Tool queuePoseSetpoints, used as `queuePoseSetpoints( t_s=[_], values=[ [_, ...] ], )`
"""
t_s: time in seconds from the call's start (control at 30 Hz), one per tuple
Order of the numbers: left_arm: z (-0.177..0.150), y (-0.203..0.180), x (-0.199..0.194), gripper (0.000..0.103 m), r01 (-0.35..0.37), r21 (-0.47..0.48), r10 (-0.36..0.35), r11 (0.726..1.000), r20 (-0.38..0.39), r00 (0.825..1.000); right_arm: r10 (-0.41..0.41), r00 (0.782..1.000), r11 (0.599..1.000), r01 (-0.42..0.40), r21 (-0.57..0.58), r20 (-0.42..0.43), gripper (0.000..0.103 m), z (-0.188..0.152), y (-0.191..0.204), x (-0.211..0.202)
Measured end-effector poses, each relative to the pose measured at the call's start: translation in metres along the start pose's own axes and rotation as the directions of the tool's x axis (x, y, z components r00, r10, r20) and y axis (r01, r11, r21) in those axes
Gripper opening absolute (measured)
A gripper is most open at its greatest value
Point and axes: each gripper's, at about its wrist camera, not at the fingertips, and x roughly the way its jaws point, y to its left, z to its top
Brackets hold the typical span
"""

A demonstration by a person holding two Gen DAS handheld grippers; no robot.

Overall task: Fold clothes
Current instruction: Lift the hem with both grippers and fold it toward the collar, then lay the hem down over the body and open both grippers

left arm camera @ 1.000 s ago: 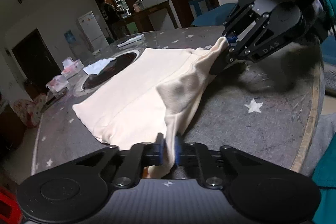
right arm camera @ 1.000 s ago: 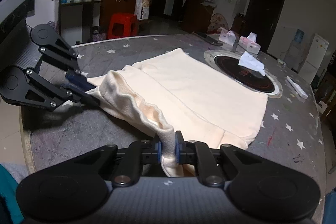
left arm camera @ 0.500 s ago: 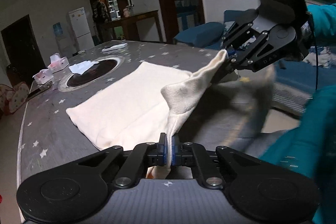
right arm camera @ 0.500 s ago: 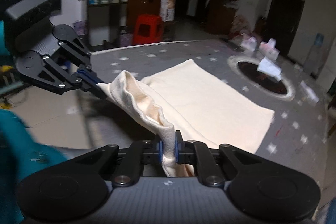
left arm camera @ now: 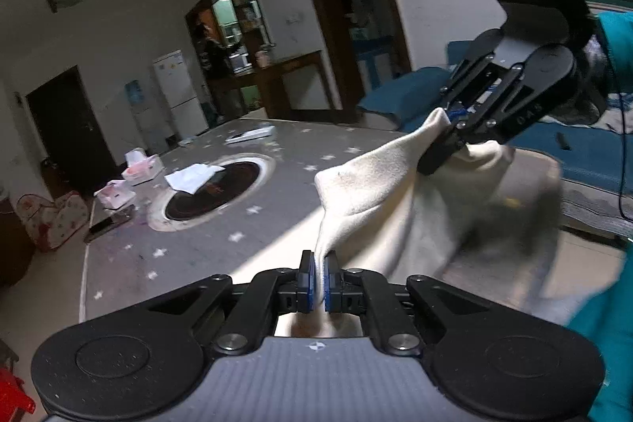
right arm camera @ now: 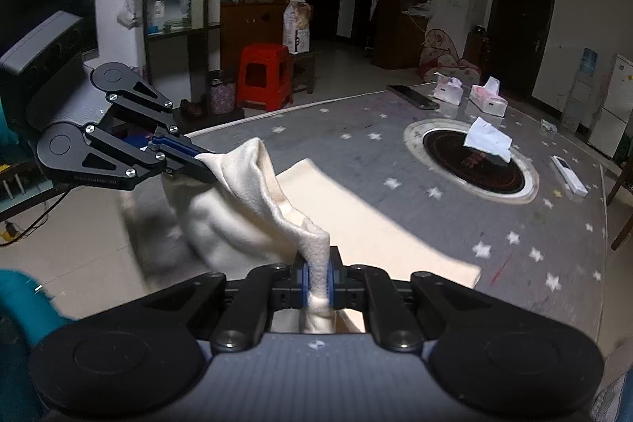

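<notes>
Left claw and right claw clamped shut on cloth, lifted off counter below.

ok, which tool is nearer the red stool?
Left. The left tool holds the cloth on the side toward the red stool; the right tool grips its other end, farther away.

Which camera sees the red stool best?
The right wrist view. The red plastic stool stands whole on the floor beyond the table, by the cabinets. The left wrist view catches only a red corner at its bottom left edge, possibly another stool.
</notes>
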Motion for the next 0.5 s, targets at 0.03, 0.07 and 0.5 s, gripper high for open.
queuePoseSetpoints(
  t_s=[0.03,0.07,0.5],
  values=[
    [0.003,0.007,0.01,0.005,-0.01,0.0,0.01,1.0,-0.006,1.0,-0.003,1.0,1.0,0.003,0.004,-0.006,0.007,0.006,-0.008,0.008],
    [0.005,0.015,0.02,0.005,-0.019,0.0,0.019,1.0,-0.013,1.0,-0.007,1.0,1.0,0.008,0.003,-0.014,0.007,0.011,-0.016,0.017],
    [-0.012,0.071,0.16,0.011,-0.163,-0.104,0.139,0.981,-0.205,0.969,-0.114,0.983,0.983,0.132,0.128,-0.141,0.021,0.014,-0.089,0.15]
  ],
)
